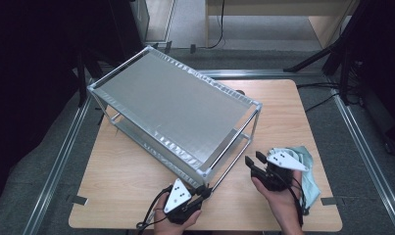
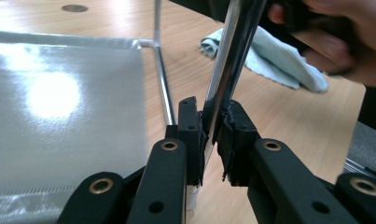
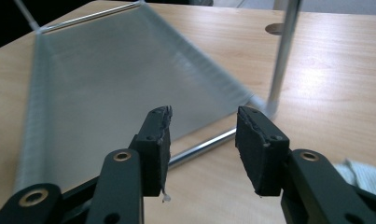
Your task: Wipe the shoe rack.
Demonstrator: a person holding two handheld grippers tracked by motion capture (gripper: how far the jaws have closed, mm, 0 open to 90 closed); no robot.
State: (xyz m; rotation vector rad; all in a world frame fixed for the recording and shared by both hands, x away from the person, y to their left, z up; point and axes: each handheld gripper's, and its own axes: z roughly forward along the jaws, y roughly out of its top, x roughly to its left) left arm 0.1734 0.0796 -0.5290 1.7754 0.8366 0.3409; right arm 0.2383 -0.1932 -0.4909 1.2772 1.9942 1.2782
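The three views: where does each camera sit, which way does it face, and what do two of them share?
High view: above the person's side, facing forward and down on the table and shelf rack; both hands, left gripper, right gripper.
Left gripper view: rides the left gripper, looking along jaws shut on the rack's metal post; the other hand beyond.
Right gripper view: rides the right gripper, jaws apart, facing the rack's lower shelf.
Shared: the light cloth.
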